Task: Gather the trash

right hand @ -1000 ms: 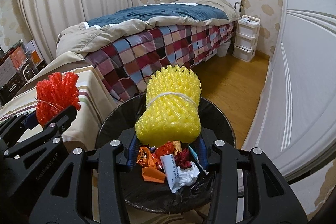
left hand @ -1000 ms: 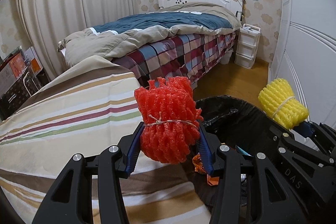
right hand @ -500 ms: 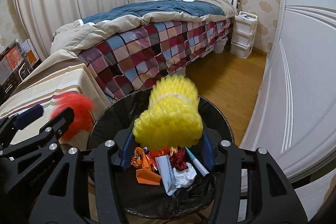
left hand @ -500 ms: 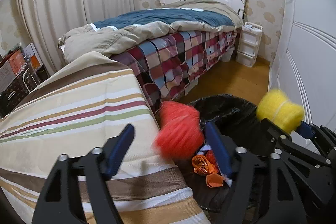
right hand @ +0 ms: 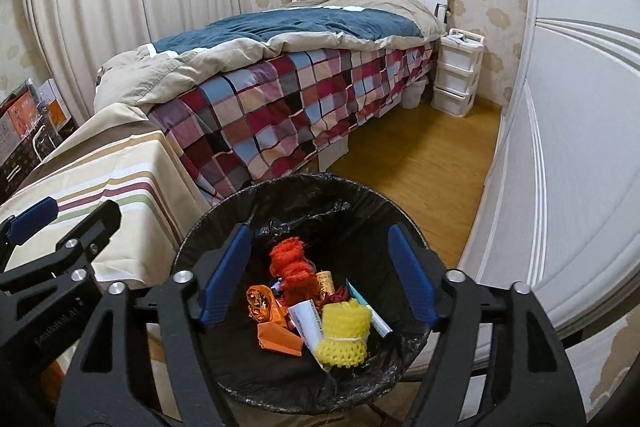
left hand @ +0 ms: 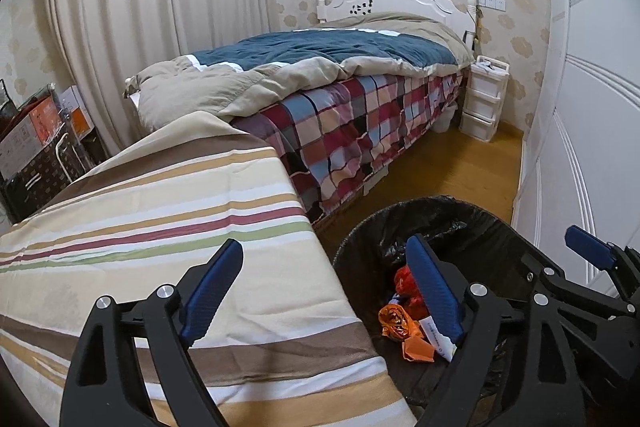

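Observation:
A round bin lined with a black bag point(right hand: 352, 195) stands on the floor beside the striped table; it also shows in the left wrist view point(left hand: 448, 211). Inside it lie a red foam net point(right hand: 290, 267), a yellow foam net point(right hand: 344, 333) and several wrappers point(right hand: 276, 331). My right gripper point(right hand: 320, 273) is open and empty above the bin. My left gripper point(left hand: 324, 291) is open and empty, over the table's edge and the bin's left rim. The red net shows partly behind its right finger point(left hand: 434, 293).
A table with a striped cloth point(left hand: 160, 219) is at the left. A bed with a checked cover point(right hand: 288, 107) lies behind. A white wardrobe point(right hand: 568, 147) is close on the right. White drawers point(right hand: 456, 75) stand at the far wall. Boxes point(left hand: 36, 135) sit far left.
Both grippers opened. The red net dropped from the left gripper and the yellow net from the right gripper; both now lie in the bin.

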`<state>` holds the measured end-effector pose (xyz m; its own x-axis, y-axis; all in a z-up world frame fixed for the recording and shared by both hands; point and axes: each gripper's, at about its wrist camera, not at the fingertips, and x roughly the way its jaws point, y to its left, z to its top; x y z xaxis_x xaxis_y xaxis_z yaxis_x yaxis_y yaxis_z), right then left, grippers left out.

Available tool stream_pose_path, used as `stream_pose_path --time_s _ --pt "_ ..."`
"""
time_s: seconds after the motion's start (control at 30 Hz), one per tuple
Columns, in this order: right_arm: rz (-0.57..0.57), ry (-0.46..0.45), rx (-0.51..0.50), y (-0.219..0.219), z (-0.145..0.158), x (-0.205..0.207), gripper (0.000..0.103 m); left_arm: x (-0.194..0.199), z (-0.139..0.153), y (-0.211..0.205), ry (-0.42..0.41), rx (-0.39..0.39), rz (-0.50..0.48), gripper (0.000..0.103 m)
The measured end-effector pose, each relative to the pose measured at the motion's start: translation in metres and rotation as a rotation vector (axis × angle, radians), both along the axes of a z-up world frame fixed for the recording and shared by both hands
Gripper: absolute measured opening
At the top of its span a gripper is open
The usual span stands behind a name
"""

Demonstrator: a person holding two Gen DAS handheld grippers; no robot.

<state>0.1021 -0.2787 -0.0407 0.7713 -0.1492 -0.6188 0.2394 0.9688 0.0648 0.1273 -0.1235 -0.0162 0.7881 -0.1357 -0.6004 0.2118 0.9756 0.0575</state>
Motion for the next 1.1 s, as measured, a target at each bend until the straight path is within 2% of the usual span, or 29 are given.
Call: stream_pose_path --time_s 0.43,0.63,1.1 --pt "-0.001 -0.045 -0.029 0.023 0.021 -0.032 0.091 -0.033 0.012 0.042 -0.027 0.001 0.049 0.087" --pt "0.035 -0.062 -0.058 0.044 0.029 -0.050 0.094 -0.055 0.018 0.064 -0.040 -0.005 0.081 0.088" --pt "0.078 -0.104 -0.056 0.071 0.047 -0.100 0.099 -0.108 0.034 0.102 -0.079 -0.005 0.146 0.090"
